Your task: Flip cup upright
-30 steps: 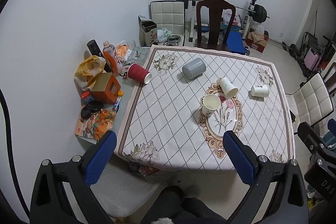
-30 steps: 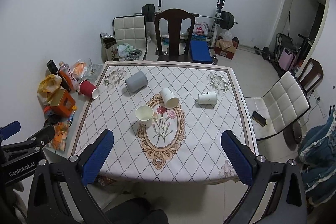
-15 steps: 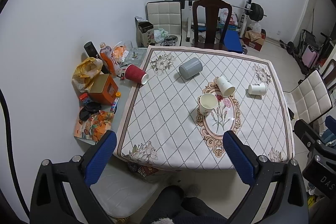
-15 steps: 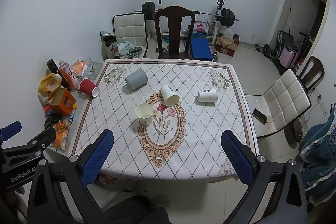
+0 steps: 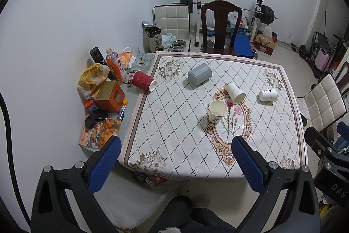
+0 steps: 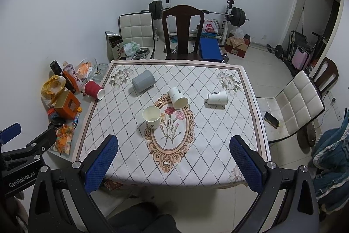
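Note:
One white paper cup [image 5: 216,111] [image 6: 152,116] stands upright near the table's middle. Two white paper cups lie on their sides: one [image 5: 235,92] [image 6: 178,97] just behind it, one [image 5: 267,94] [image 6: 217,97] further right. A grey cup [image 5: 199,74] [image 6: 143,81] lies on its side at the back left. A red paper cup [image 5: 143,80] [image 6: 93,89] lies at the table's left edge. My left gripper [image 5: 174,165] and right gripper [image 6: 174,165] are both open and empty, held high above the table's near edge, far from all cups.
The table has a patterned cloth [image 5: 174,123] [image 6: 122,123]. Bottles, bags and an orange box [image 5: 110,96] crowd a side surface at the left. A dark wooden chair [image 6: 183,34] stands behind the table, a white chair [image 6: 292,106] at the right. Gym gear lines the back wall.
Both grippers have pulled back and up from the table, so the table looks smaller. The cups have not moved. Both grippers stay open.

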